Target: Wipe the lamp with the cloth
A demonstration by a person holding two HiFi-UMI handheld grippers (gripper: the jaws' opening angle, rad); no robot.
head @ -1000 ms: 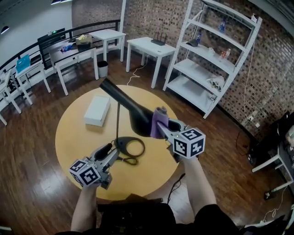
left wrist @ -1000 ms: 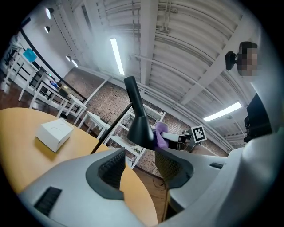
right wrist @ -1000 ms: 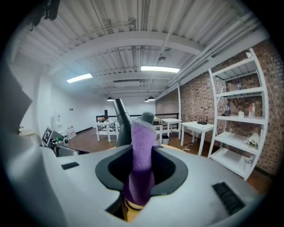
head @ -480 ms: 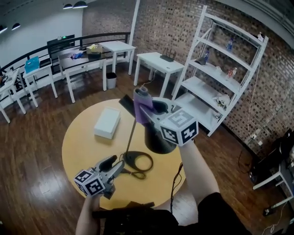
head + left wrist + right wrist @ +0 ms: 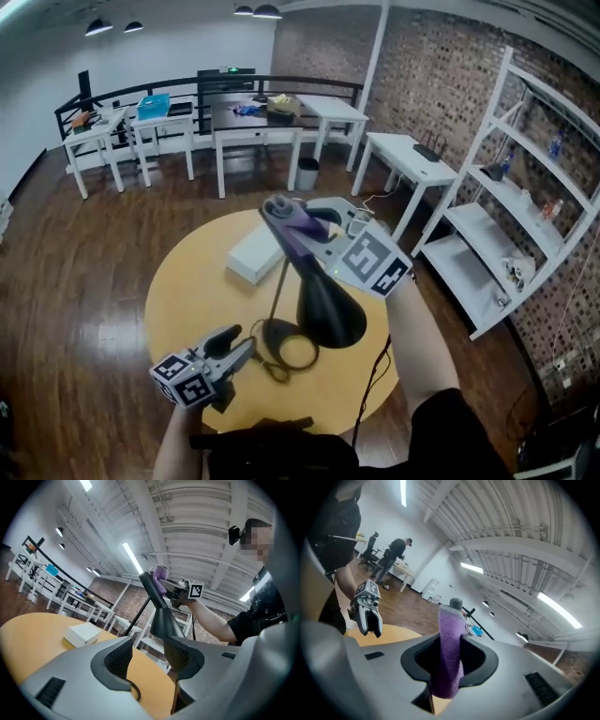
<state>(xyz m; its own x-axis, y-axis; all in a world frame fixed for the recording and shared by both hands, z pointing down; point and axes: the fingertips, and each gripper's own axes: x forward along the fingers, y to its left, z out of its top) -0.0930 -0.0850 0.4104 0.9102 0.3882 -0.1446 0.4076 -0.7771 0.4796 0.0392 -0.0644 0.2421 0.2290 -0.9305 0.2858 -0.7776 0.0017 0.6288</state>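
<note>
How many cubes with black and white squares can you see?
2. One cube sits on the left gripper, near the table edge; the other rides the right gripper, up beside the lamp. None seems hidden.

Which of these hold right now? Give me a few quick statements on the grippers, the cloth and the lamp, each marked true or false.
1. The right gripper is shut on the purple cloth. True.
2. The left gripper is holding something. False: its jaws stand apart with nothing between them, and it is short of the lamp.
3. The cloth is down at the wide rim of the lamp's shade. False: it is up by the narrow top end of the lamp's head.
4. A white box lies on the round table. True.
</note>
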